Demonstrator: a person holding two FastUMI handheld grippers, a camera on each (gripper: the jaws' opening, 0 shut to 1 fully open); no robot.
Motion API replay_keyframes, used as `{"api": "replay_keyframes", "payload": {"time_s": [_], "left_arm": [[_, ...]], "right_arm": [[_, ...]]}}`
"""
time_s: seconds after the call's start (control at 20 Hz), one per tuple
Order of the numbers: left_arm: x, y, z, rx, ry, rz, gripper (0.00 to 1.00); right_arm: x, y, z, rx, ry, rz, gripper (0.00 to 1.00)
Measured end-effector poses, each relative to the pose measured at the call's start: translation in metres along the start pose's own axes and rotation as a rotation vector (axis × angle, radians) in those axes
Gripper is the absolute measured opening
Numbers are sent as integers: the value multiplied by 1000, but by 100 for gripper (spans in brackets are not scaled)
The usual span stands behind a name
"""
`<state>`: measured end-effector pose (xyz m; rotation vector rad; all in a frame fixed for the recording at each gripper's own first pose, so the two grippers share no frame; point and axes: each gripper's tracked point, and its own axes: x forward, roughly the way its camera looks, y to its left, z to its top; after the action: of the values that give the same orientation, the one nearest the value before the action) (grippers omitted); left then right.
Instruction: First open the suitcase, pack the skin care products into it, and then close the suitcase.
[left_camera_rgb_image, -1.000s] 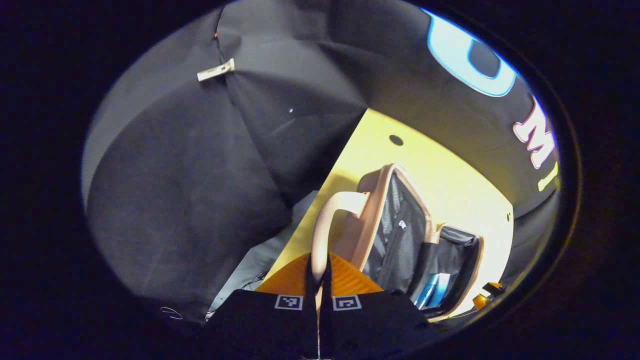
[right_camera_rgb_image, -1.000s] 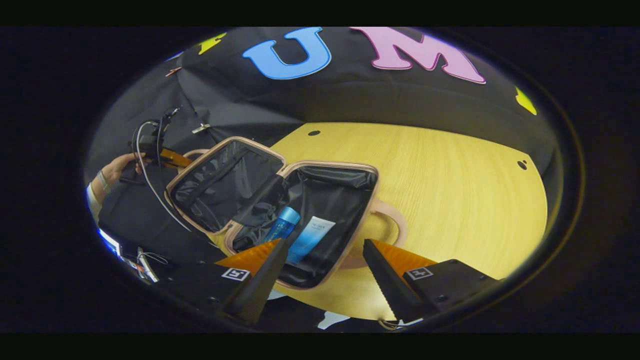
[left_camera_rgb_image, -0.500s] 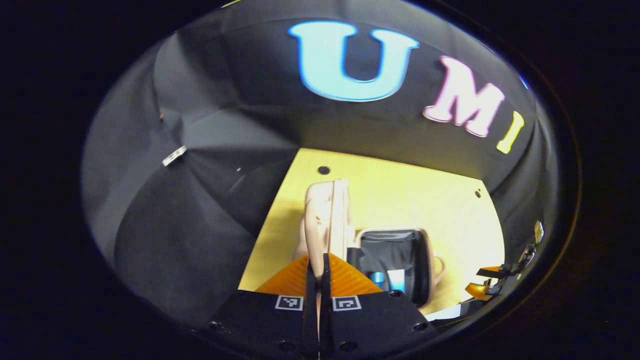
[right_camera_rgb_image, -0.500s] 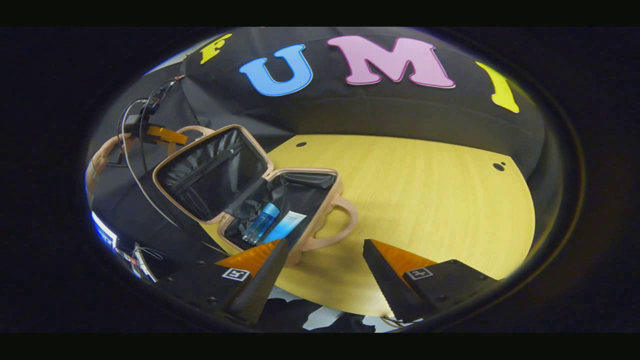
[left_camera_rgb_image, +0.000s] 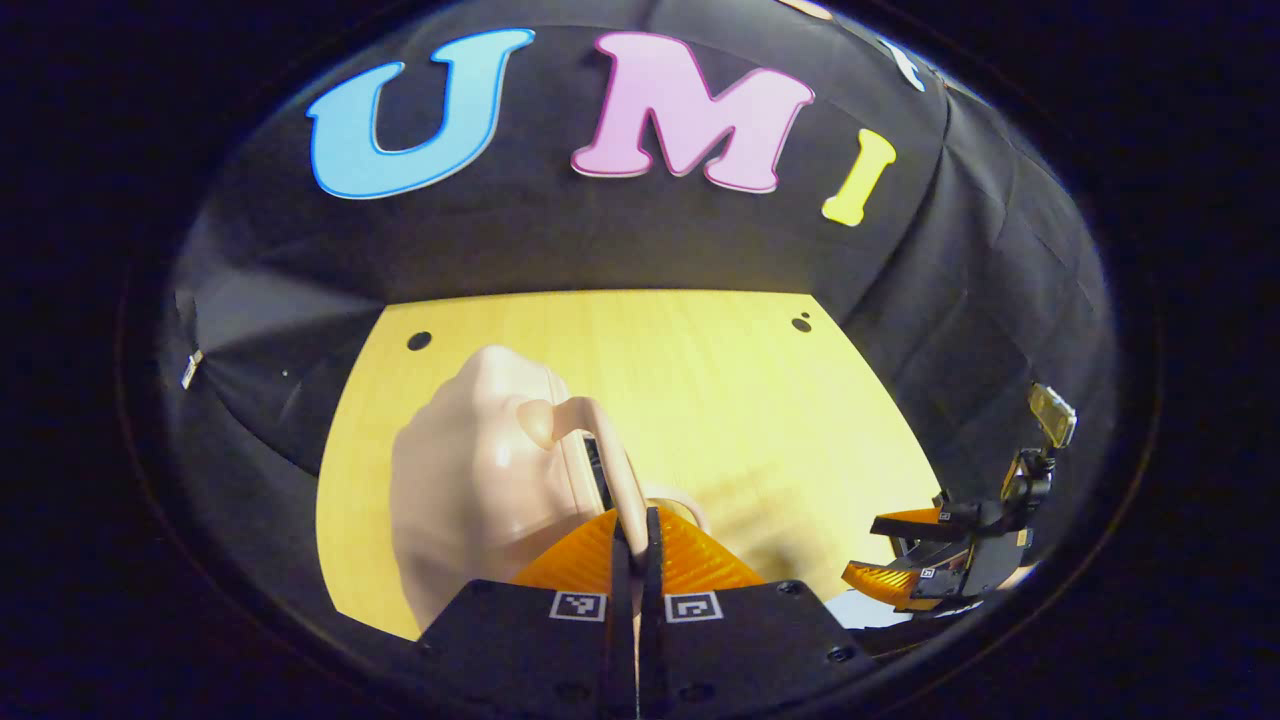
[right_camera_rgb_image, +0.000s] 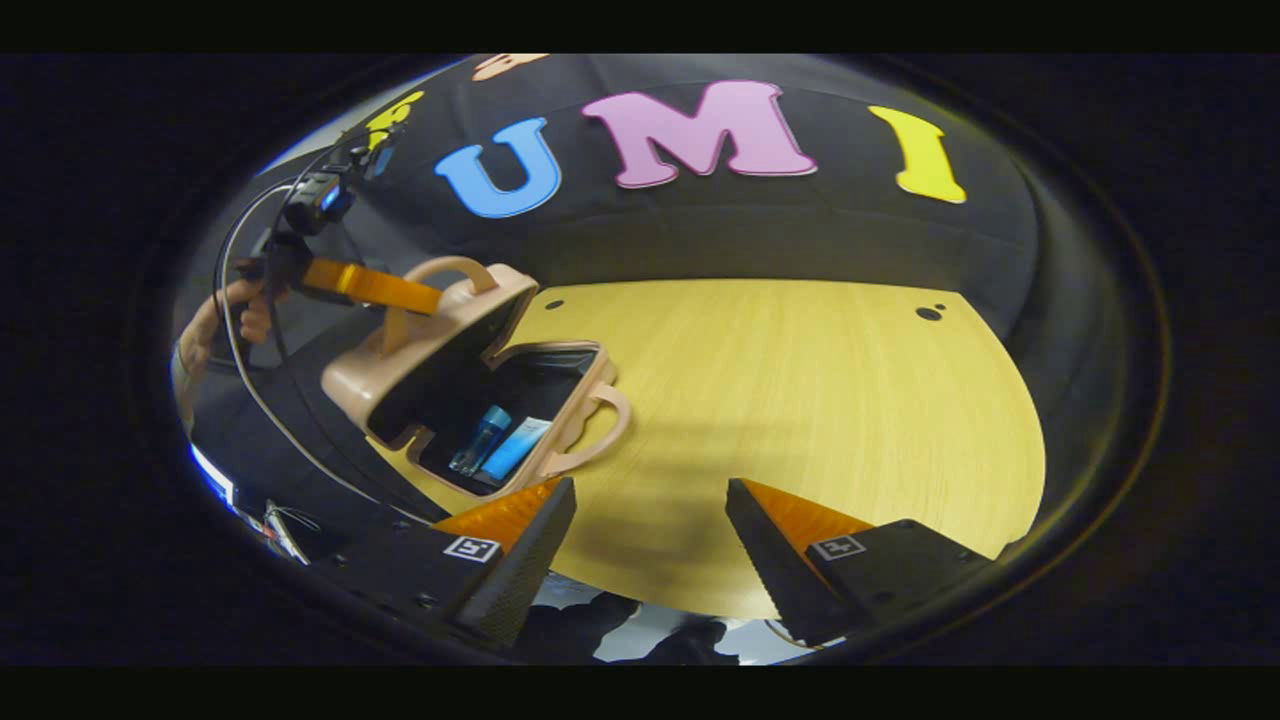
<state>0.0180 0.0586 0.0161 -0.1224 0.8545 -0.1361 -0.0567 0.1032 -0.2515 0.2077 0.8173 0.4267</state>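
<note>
A pale pink suitcase (right_camera_rgb_image: 440, 345) stands on the wooden table (right_camera_rgb_image: 800, 400) with its lid tilted halfway down over the base. Inside the base lie a blue bottle (right_camera_rgb_image: 480, 438) and a blue-and-white tube (right_camera_rgb_image: 515, 447). My left gripper (left_camera_rgb_image: 636, 522) is shut on the lid's handle (left_camera_rgb_image: 600, 445), above the lid's outer shell (left_camera_rgb_image: 470, 480). In the right gripper view a hand (right_camera_rgb_image: 235, 315) holds the left gripper (right_camera_rgb_image: 425, 298) at that handle. My right gripper (right_camera_rgb_image: 650, 535) is open with nothing between its fingers, just off the case's front handle (right_camera_rgb_image: 600, 430).
The right gripper (left_camera_rgb_image: 915, 555) shows off the table's right corner in the left gripper view. The tabletop (left_camera_rgb_image: 700, 380) runs bare to the black cloth wall, with small holes (left_camera_rgb_image: 419, 341) near its back edge. A cable (right_camera_rgb_image: 255, 370) hangs from the left gripper.
My left gripper has swung the lid by its handle from wide open to halfway down over the base. The right gripper has drawn back from the case, still open.
</note>
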Motion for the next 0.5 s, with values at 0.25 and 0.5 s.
{"api": "replay_keyframes", "payload": {"time_s": [0.25,0.5], "left_arm": [[75,-11,-35,-15,113,-3,7],[112,-25,-64,39,149,26,12]], "right_arm": [[-25,-50,-8,46,-16,-100,96],[-37,-81,-16,104,-22,-160,96]]}}
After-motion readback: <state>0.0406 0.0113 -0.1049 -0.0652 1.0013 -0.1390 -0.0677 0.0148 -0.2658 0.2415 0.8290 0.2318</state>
